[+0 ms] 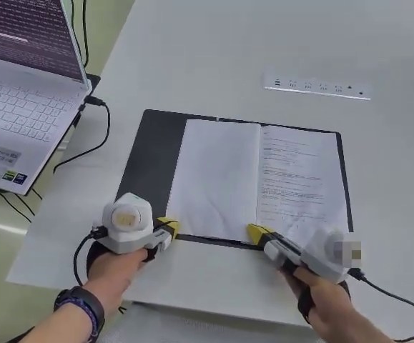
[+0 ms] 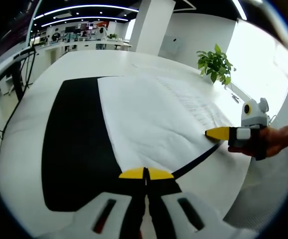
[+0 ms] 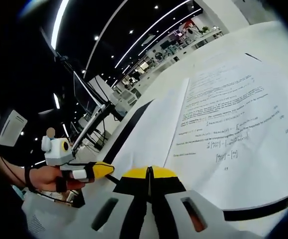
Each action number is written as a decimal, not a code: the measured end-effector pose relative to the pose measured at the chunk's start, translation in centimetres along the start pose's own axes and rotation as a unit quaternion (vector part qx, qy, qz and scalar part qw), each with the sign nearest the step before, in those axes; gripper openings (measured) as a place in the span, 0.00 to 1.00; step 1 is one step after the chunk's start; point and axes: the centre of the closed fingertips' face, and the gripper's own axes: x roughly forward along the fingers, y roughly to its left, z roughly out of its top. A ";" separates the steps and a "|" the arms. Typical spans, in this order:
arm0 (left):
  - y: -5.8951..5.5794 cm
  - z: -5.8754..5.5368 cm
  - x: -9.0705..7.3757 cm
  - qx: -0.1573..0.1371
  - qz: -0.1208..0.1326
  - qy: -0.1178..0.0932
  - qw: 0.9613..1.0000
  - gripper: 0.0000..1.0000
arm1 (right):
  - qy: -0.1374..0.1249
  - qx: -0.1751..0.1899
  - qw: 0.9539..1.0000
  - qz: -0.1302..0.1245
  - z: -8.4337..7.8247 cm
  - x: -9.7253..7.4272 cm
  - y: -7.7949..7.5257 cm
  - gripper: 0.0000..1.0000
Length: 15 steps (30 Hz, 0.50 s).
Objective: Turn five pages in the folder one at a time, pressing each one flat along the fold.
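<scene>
The open folder (image 1: 149,157) lies flat on the desk (image 1: 214,57), the left gripper (image 1: 166,229) and right gripper (image 1: 258,234) at its near edge with jaws pressed together on nothing; its thin, limp pages (image 1: 299,179) probably lift best singly by a lower corner.
</scene>
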 end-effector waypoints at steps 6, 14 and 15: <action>0.0 0.0 0.0 0.003 0.000 -0.001 1.000 0.00 | 0.016 -0.005 1.000 -0.004 -0.2 0.0 0.1 0.00; -0.1 0.0 -0.1 0.015 -0.006 0.005 1.000 0.00 | 0.024 0.011 1.000 -0.010 -0.3 -0.3 0.3 0.00; -0.1 0.0 -0.1 0.019 -0.005 0.008 1.000 0.00 | 0.029 0.010 1.000 -0.009 -0.3 -0.4 0.3 0.00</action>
